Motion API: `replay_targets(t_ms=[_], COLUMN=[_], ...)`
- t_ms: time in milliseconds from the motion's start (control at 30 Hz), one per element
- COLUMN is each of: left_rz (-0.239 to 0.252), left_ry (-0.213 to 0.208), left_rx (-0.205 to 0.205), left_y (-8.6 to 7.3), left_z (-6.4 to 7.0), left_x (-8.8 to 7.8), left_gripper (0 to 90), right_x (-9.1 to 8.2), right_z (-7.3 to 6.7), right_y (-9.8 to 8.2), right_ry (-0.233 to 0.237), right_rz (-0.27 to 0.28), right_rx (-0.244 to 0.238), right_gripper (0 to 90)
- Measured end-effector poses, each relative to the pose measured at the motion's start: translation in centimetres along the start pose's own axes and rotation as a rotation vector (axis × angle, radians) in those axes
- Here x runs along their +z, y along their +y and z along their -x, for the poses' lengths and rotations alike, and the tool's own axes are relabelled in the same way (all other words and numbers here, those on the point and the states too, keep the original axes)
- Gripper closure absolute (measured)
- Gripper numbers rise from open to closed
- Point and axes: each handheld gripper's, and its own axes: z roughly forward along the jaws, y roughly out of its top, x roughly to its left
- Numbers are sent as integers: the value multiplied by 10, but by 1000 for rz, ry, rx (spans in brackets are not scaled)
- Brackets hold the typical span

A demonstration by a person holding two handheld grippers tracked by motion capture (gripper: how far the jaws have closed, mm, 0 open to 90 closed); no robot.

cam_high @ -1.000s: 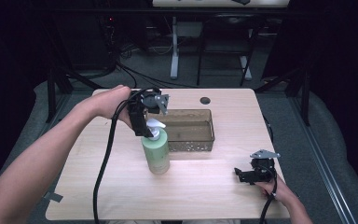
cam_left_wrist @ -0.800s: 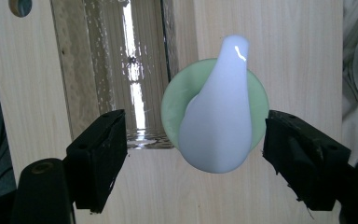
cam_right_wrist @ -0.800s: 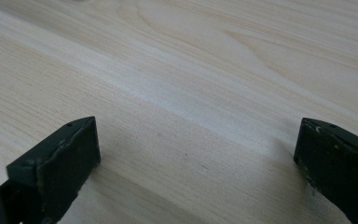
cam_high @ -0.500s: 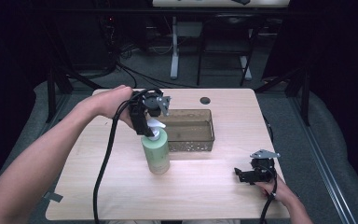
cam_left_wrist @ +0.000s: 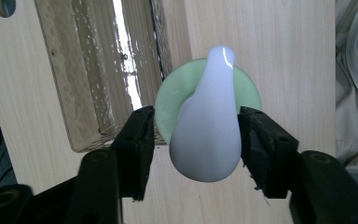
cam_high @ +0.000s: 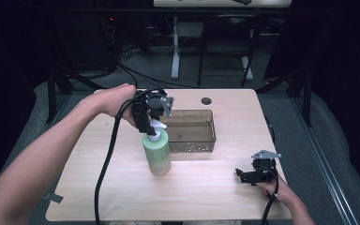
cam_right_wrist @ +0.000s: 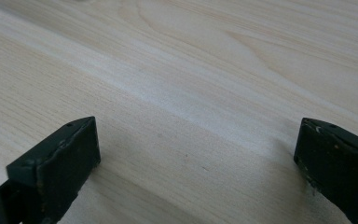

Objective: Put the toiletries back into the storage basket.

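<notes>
left gripper view: white pump head [cam_left_wrist: 207, 135] of the green bottle [cam_high: 156, 152] sits between the left claw [cam_left_wrist: 193, 140] jaws, which have just been closing from wider a second ago; right pad touches, left shows a sliver of gap. bottle unmoved, upright on table [cam_high: 206, 192], just beside clear bin [cam_high: 190, 131]. right claw [cam_high: 255, 174] released, resting near the table's right edge.

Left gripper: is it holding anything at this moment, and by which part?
The left gripper has just been closing around the white pump head of the green bottle. Its right pad meets the head; a sliver of gap shows at the left, so no firm hold yet.
</notes>
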Motion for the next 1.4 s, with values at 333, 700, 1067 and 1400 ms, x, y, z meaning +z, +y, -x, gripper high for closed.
replay_targets(t_ms=[333, 700, 1067, 1400], left_rz=[-28, -47, -56, -60], left_ry=[-18, -50, -63, -60], left_rx=[5, 1, 1, -16], left_y=[5, 4, 4, 5], left_z=[-3, -4, -5, -5], left_x=[0, 9, 9, 8], left_gripper=[549, 594, 621, 591], right_x=[0, 0, 0, 0], right_z=[0, 0, 0, 0], right_y=[0, 0, 0, 0], right_ry=[0, 1, 1, 1], right_rz=[0, -1, 0, 0], right_rx=[-1, -1, -1, -1], right_gripper=[0, 0, 0, 0])
